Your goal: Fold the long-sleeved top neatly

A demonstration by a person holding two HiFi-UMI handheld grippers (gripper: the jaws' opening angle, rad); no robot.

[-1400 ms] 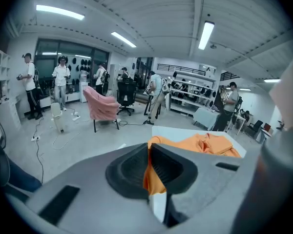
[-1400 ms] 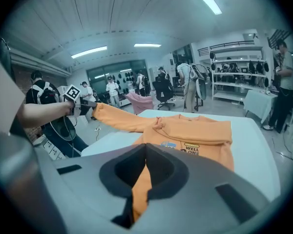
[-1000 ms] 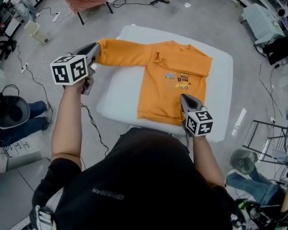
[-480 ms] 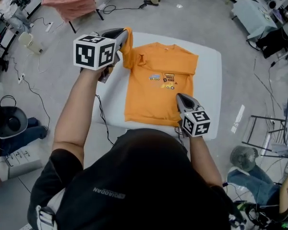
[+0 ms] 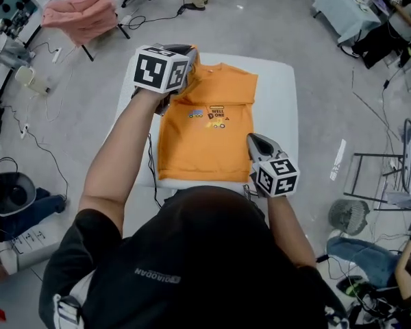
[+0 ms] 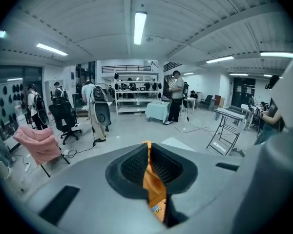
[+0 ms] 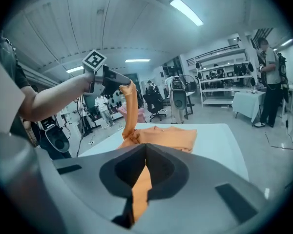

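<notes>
The orange long-sleeved cotton top (image 5: 204,139) lies flat on the middle of the white padded tabletop (image 5: 279,108). The left tool (image 5: 187,52), clamped on the raised sleeve (image 7: 128,106), should lay it straight across the chest. The right tool (image 5: 253,141), pinched shut on the hem at the tabletop's near edge, should anchor the body.

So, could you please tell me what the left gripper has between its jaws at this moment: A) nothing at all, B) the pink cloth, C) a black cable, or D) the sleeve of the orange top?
D: the left gripper is shut on orange fabric, and the right gripper view shows the sleeve rising from the orange top up to it.
</notes>
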